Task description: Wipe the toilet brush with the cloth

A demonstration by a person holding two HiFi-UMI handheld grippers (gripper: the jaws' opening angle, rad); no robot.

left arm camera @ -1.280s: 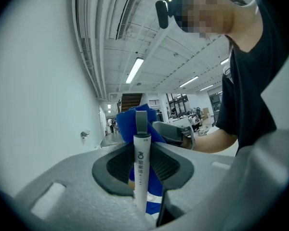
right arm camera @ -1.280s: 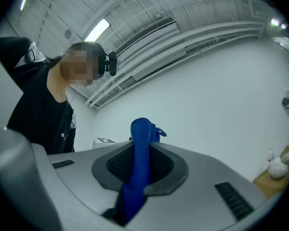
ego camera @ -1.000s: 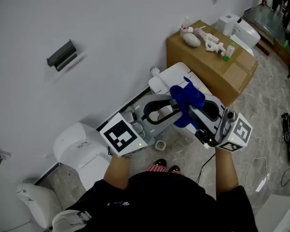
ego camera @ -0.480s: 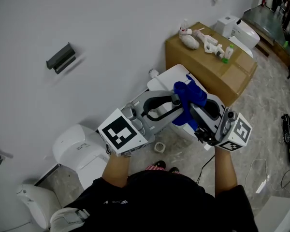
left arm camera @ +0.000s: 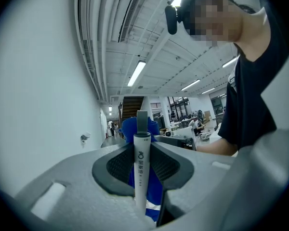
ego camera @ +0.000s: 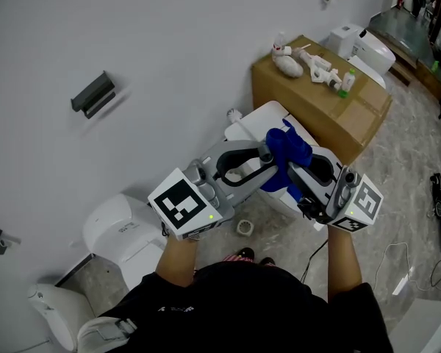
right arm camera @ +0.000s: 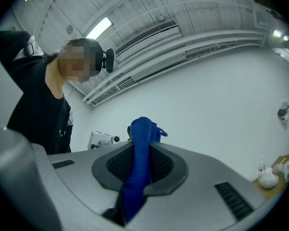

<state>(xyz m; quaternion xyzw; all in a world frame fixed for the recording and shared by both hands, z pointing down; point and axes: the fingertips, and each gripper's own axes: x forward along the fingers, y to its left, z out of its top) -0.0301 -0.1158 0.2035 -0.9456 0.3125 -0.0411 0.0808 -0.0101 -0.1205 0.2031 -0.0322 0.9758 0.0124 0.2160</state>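
A white wall (ego camera: 169,43) fills most of the head view. Below it stand a brown cardboard box (ego camera: 356,120) with small white items on top, and a white toilet (ego camera: 259,121) directly beneath the two grippers. A second toilet (ego camera: 121,226) sits further to the left. The person holds both grippers out over the near toilet, tips meeting in the middle. The left gripper (ego camera: 263,157) points right and away from the person. Its own view shows the jaws pressed in on the toilet brush (left arm camera: 141,167), whose white handle with a grey end stands upright between the pads. The right gripper (ego camera: 289,162) points left, its jaws pinching a fold of the blue cloth (ego camera: 287,149). The fold rises as a narrow bunch between the pads. The cloth is bunched against the brush handle just beyond the left gripper's tips and shows blue behind and below the handle. A small roll of tape (ego camera: 244,227) lies on the floor below.
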